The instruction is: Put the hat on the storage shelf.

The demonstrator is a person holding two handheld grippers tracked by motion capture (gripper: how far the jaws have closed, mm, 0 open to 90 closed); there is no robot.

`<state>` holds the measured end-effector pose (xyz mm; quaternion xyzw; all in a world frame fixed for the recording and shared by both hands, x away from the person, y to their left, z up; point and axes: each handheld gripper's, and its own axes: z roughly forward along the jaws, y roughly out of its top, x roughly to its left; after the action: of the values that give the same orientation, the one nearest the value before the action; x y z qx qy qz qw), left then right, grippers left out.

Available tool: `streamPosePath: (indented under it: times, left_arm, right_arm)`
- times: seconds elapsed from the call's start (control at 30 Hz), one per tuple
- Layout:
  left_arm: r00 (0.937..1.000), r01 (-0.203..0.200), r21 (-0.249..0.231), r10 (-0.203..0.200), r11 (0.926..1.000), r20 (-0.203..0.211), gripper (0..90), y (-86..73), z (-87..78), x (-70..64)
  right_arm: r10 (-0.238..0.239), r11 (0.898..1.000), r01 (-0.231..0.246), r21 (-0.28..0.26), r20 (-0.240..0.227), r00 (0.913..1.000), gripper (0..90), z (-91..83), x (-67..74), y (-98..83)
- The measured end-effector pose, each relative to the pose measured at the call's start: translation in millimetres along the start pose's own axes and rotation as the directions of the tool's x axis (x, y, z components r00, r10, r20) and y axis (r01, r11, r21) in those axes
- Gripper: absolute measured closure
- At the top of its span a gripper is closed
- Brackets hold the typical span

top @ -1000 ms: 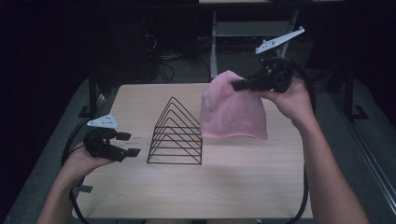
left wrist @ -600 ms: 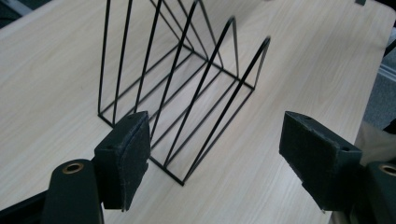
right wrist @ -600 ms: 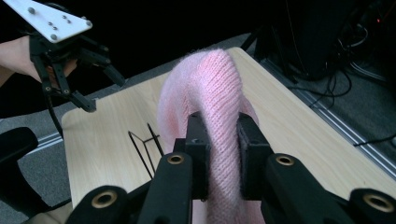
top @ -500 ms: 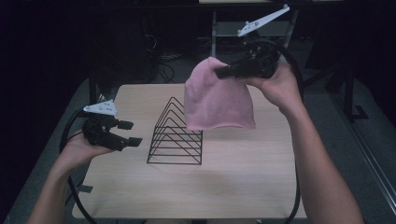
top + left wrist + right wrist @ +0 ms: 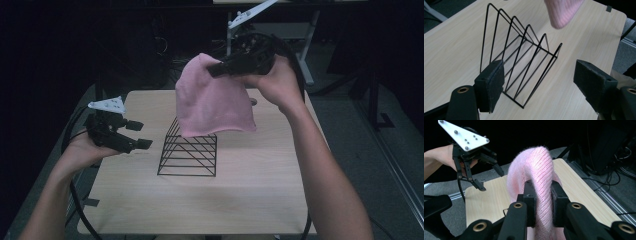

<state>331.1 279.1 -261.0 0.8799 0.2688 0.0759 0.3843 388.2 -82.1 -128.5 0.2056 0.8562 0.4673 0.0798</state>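
Observation:
My right gripper (image 5: 216, 70) is shut on a fold of a pink knit hat (image 5: 215, 105), which hangs in the air above a black wire rack (image 5: 189, 152) on the wooden table (image 5: 240, 200). In the right gripper view the pads pinch the hat (image 5: 536, 167) near its top, between the tips of the right gripper (image 5: 541, 202). My left gripper (image 5: 142, 134) hovers open to the left of the rack, holding nothing. In the left gripper view its wide-apart jaws frame the rack (image 5: 524, 57), with the hat's (image 5: 562, 12) lower edge above. The left gripper (image 5: 491, 181) is also seen from the right one.
The rack stands near the table's middle, with bare wood in front of it and to its right. A metal stand (image 5: 300, 45) and cables sit on the dark floor behind the table. Cables trail from both grippers.
The right gripper has lifted the hat and carried it left, from beside the rack to above it. The left gripper has risen a little.

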Motion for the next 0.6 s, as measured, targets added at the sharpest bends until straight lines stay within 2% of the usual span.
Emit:
streamPosePath:
  times: [0.17,0.27,0.4,0.47,0.6]
  left_arm:
    - [1.0,0.006,-0.017,-0.006,0.9998,0.007,24.9,2.2,-3.0,3.3]
    - [1.0,-0.002,-0.03,0.002,0.9995,-0.003,25.7,3.1,-3.3,4.5]
    - [1.0,-0.003,-0.054,0.003,0.9985,0.008,26.2,3.6,-3.2,7.2]
    - [0.9999,0.002,-0.073,-0.001,0.9974,0.016,28.3,3.4,-5.0,10.2]
    - [0.9998,-0.009,-0.076,0.011,0.9971,0.018,30.4,1.8,-5.3,14.8]
  right_arm:
    - [-0.031,1.0,0.031,-0.004,-0.024,0.9992,77.6,14.3,6.2,12.6]
    - [-0.041,0.999,0.041,-0.011,-0.039,0.9984,77.6,20.8,9.7,17.2]
    - [-0.048,0.999,0.047,-0.018,-0.057,0.9972,77.6,27.9,12.0,21.2]
    - [-0.05,0.999,0.049,-0.02,-0.073,0.9961,77.6,36.7,14.3,24.9]
    - [-0.055,0.998,0.053,-0.019,-0.088,0.9946,77.6,47.2,18.1,29.3]
